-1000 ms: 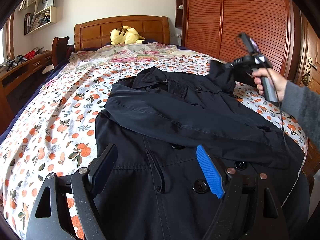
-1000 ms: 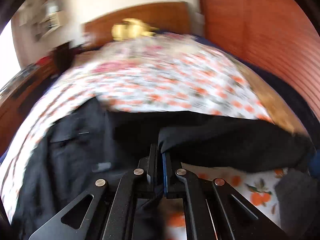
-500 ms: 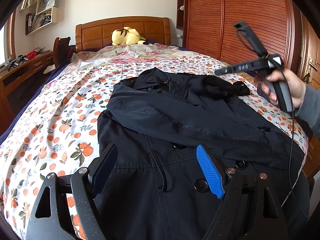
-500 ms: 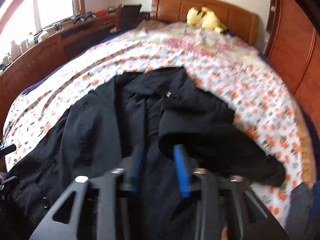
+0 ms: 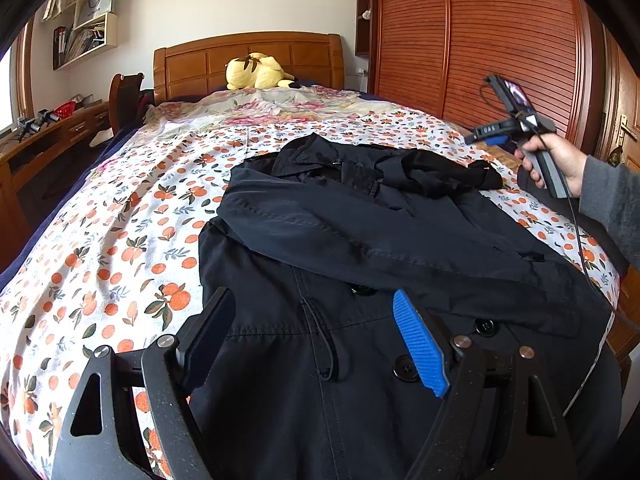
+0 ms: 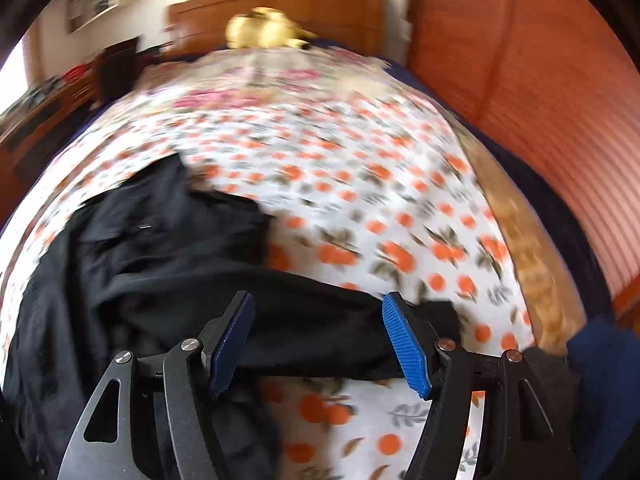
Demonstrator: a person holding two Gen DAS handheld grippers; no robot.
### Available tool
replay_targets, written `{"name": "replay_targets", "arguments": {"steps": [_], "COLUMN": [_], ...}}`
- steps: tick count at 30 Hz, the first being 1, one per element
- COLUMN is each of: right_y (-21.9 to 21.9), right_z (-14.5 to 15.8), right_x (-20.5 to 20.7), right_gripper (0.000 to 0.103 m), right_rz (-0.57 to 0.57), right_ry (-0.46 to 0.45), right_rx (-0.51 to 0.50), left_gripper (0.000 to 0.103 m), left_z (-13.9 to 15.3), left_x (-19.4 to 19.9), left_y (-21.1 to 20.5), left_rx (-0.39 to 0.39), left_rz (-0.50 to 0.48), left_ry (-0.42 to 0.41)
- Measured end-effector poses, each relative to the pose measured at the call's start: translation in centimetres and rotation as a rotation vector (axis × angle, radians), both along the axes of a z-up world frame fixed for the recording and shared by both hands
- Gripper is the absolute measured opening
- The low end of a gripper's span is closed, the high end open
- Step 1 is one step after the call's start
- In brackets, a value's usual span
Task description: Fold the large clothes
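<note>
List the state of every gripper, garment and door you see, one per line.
left gripper: open, empty, above the coat
right gripper: open, empty
black coat: flat on the bed, buttoned, one sleeve folded across the chest
other sleeve: bunched near the collar
wardrobe doors: closed

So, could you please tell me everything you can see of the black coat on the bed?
The black coat lies front up on the orange-print bedspread, collar toward the headboard. It looks like matte woven fabric with dark round buttons down the front. One sleeve is folded diagonally across the chest; the other lies bunched near the collar. Neither the open left gripper nor the open right gripper holds it.
</note>
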State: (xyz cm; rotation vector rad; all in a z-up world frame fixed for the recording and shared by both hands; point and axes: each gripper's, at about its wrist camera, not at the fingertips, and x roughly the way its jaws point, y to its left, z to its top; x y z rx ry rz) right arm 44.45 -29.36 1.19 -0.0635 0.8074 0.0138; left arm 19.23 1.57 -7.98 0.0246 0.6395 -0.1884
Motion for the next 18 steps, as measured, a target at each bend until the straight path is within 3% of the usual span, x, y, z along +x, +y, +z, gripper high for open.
{"name": "replay_targets", "arguments": {"steps": [8, 18], "right_y": [-2.9, -3.7], "right_z": [-3.1, -6.8], "right_x": [2.9, 5.7], "right_gripper": [0.069, 0.069], "right_rz": [-0.134, -0.138], "right_ry": [0.077, 0.146], "right_rx": [0.013, 0.014], "left_gripper": [0.082, 0.082], "left_z": [-0.2, -0.5], "left_x": [0.4, 0.9], "left_y": [-0.5, -0.8], "left_rx": [0.011, 0.015], "left_rz": [-0.007, -0.01], "left_ry": [0.009, 0.019]}}
